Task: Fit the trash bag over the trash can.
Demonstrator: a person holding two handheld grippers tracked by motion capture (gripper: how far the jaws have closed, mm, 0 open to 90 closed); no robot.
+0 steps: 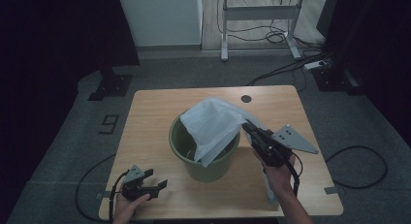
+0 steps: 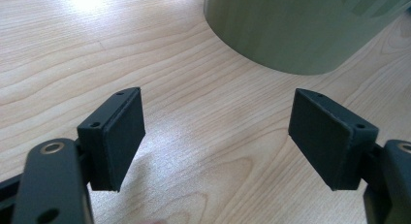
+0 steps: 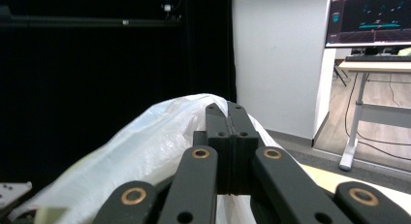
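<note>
Bag (image 1: 213, 127) lining step: right gripper (image 1: 252, 132) clamps it over the bin (image 1: 203, 158); left gripper (image 1: 154, 178), jaws apart at the table's (image 1: 145, 117) near edge, should grab the rim.

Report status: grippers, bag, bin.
Right gripper shut on white plastic bag, held over green bin. Left gripper open, idle on wooden table beside bin. Nothing in the way.

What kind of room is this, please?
Probably a lab or office set up for recording: a wooden table ringed by black curtains, loose cables on grey carpet, and a height-adjustable desk carrying a lit monitor.
</note>
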